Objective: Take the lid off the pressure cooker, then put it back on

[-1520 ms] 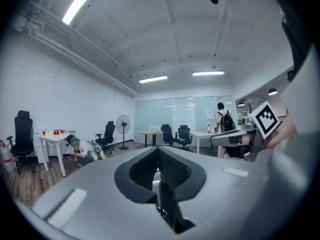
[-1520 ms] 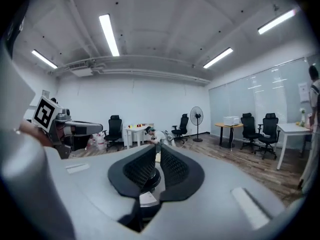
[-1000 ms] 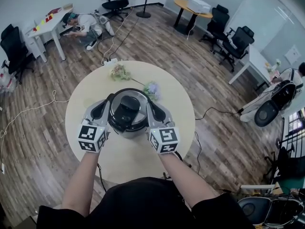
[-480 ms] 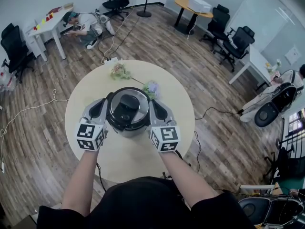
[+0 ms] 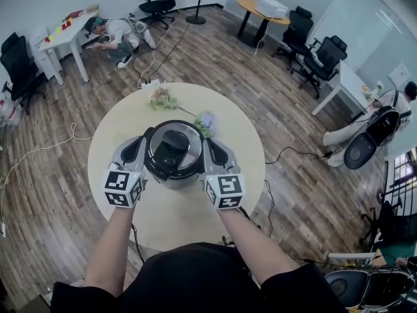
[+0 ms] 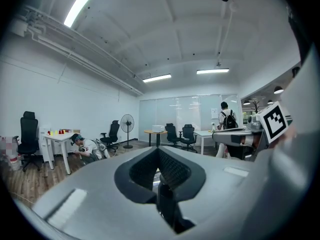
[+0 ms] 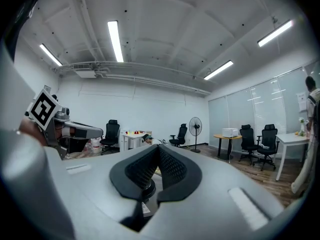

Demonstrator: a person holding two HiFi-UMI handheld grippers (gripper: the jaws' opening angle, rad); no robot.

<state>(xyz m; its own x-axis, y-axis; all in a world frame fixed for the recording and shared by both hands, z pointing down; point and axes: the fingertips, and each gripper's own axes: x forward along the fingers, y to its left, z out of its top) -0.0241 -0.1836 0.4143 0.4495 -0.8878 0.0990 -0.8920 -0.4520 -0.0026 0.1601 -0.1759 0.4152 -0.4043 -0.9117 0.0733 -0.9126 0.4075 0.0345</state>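
The pressure cooker (image 5: 171,179) stood near the middle of the round, pale desk (image 5: 179,222), and its lid (image 5: 171,150) sat on top of it, a circular steel dome with a dark, blocky handle across its centre. In the head view the left claw (image 5: 135,151) pressed against the lid's left edge and the right claw (image 5: 214,151) against its right edge, so the cooker lay squarely between the two, touching both. Each claw was a smooth grey plastic shell that tapered forward, and each carried a cube with black-and-white square markers at the person's end (image 5: 124,188). In the left gripper view the left claw (image 6: 159,156) had its black pads (image 6: 172,170), textured with a fine grid, drawn in close around a dark, narrow part of the lid with a glint of metal beside it. In the right gripper view the right claw (image 7: 155,156) was likewise closed, and its ribbed black pads (image 7: 172,168) clasped a rounded black piece of the lid with a pale label just below it. Two small sprays of artificial flowers lay on the desk beyond the cooker, one greenish (image 5: 163,98) and one pale blue (image 5: 207,121), the latter just beside the lid's far right rim. The floor around the desk was wood-patterned plank.
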